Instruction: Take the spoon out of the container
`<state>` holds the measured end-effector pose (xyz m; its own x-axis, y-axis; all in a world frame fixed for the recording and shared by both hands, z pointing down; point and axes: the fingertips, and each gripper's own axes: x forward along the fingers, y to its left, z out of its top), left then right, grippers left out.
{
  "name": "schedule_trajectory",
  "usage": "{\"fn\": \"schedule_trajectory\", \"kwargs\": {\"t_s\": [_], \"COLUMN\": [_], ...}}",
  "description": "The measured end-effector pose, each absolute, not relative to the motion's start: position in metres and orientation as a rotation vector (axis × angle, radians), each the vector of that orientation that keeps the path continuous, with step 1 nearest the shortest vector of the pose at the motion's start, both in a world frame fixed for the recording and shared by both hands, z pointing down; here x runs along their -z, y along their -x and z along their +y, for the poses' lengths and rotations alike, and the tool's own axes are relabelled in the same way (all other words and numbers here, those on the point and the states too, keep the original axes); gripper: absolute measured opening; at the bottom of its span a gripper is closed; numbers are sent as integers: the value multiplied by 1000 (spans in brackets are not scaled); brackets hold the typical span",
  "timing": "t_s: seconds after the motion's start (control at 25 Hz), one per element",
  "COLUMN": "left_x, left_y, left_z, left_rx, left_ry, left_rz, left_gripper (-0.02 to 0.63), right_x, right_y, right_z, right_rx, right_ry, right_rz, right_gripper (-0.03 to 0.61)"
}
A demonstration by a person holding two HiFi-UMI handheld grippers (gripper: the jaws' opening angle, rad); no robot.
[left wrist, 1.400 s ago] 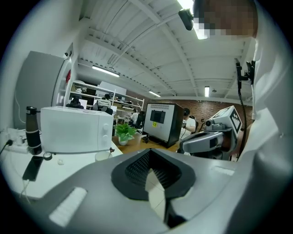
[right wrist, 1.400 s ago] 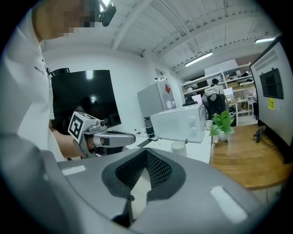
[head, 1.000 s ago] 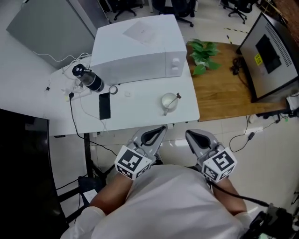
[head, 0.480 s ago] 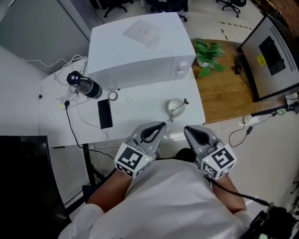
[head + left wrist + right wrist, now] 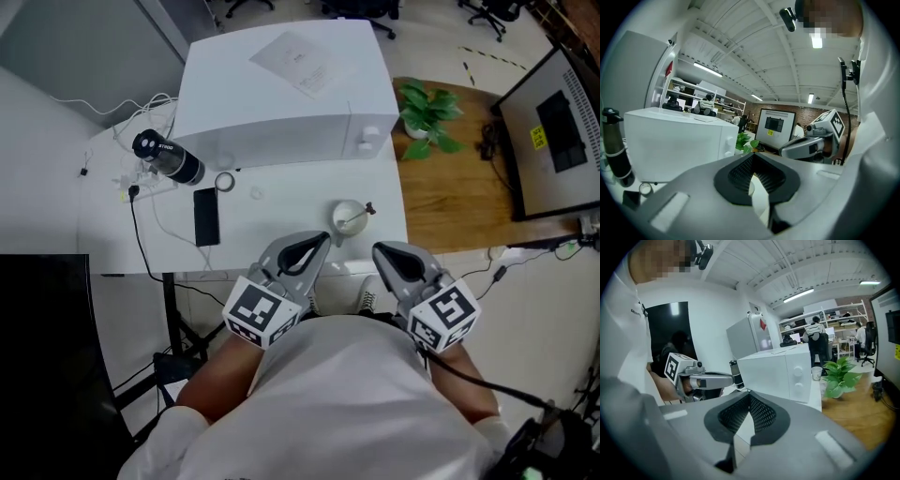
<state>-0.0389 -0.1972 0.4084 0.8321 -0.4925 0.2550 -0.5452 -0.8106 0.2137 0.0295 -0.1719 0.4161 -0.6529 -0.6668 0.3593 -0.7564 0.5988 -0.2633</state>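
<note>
The spoon (image 5: 360, 214) sits in the small white container (image 5: 341, 223), its handle leaning out over the rim toward the table's right edge. The container stands near the front right corner of the white table (image 5: 281, 230), in front of a large white box (image 5: 281, 89). Neither has shifted on the table over the last second.

What has changed is the approach. A second ago both grippers hung well short of the table's front edge. Now the left gripper (image 5: 319, 247) reaches that edge just beside the container, and the right gripper (image 5: 386, 255) is near it on the other side. Each gripper is clenched with nothing between its jaws, as its own view shows.

So the task is judged to be at the reach stage, with the spoon not yet touched. The right gripper is on the handle's side, and it would have to part its jaws before closing on that thin handle.
</note>
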Motion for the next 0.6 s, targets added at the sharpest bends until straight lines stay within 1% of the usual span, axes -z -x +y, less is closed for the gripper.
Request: {"fn": "schedule_trajectory", "kwargs": {"t_s": [0.6], "left_x": [-422], "left_y": [21], "left_z": [-189], "left_rx": [-323], "left_ry": [-2704], "left_rz": [-834], "left_gripper": [3], "right_x": [-430], "right_y": [-36], "right_z": [-170], "right_rx": [-613], "right_ry": [-1039], "right_rz": [-2624], "right_gripper": [6]}}
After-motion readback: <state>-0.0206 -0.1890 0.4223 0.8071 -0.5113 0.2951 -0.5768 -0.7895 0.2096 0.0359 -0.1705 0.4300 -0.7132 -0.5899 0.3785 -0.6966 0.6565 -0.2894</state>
